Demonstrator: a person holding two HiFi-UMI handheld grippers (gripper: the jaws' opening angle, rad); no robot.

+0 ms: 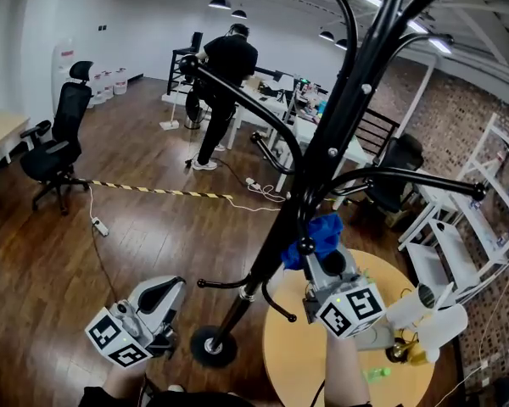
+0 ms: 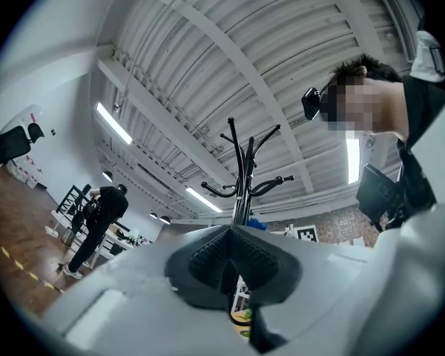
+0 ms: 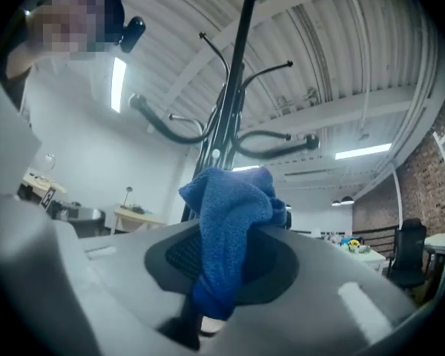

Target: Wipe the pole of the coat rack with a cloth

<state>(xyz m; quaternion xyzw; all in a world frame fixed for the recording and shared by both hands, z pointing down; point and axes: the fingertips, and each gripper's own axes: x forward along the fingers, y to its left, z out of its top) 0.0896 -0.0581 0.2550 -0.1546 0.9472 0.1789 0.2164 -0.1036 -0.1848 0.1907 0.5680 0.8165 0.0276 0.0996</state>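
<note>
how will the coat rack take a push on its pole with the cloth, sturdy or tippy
Likely tippy: the coat rack is tall and thin on a small round base, with long hooks spread up high, so a hard sideways push may rock it. The bunched blue cloth in the right gripper looks soft, so it should cushion contact.

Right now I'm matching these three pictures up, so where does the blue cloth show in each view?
Head view: the blue cloth sits right of centre, beside the coat rack pole.
Left gripper view: only a small part of it shows, just right of the pole, below centre.
Right gripper view: centre, clamped in the right gripper.
Shared landmark: the black pole with its curved hooks.
</note>
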